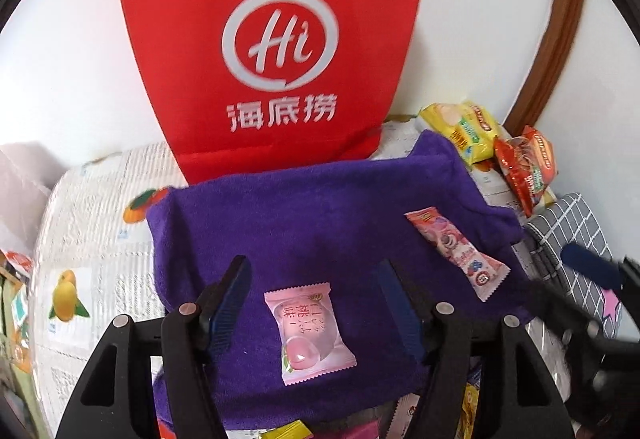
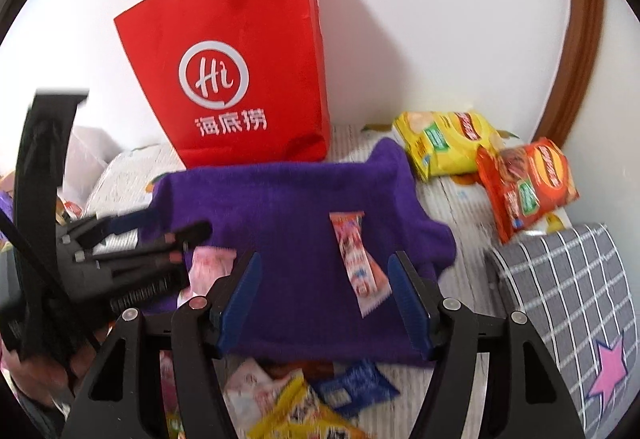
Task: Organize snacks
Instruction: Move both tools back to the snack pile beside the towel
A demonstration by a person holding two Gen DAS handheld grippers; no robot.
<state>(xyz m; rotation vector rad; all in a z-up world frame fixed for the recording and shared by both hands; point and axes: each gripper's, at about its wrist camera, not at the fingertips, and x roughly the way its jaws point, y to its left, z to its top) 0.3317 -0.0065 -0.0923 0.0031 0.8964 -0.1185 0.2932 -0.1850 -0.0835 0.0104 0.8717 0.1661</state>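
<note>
A purple towel [image 1: 320,207] lies on the table, also in the right wrist view [image 2: 288,199]. On it lie a pink jelly packet [image 1: 308,331] and a long pink snack stick [image 1: 458,251]. My left gripper [image 1: 316,279] is open and empty, its jaws on either side of the jelly packet, just above it. My right gripper [image 2: 326,275] is open and empty over the towel, with the snack stick [image 2: 358,259] near its right finger. The left gripper [image 2: 160,235] shows at the left of the right wrist view, over the jelly packet [image 2: 208,267].
A red paper bag [image 1: 272,39] stands against the wall behind the towel. Yellow [image 2: 444,143] and red [image 2: 528,183] chip bags lie at the back right. A grey checked cushion [image 2: 568,303] sits at the right. Several loose snack packets [image 2: 304,399] lie in front of the towel.
</note>
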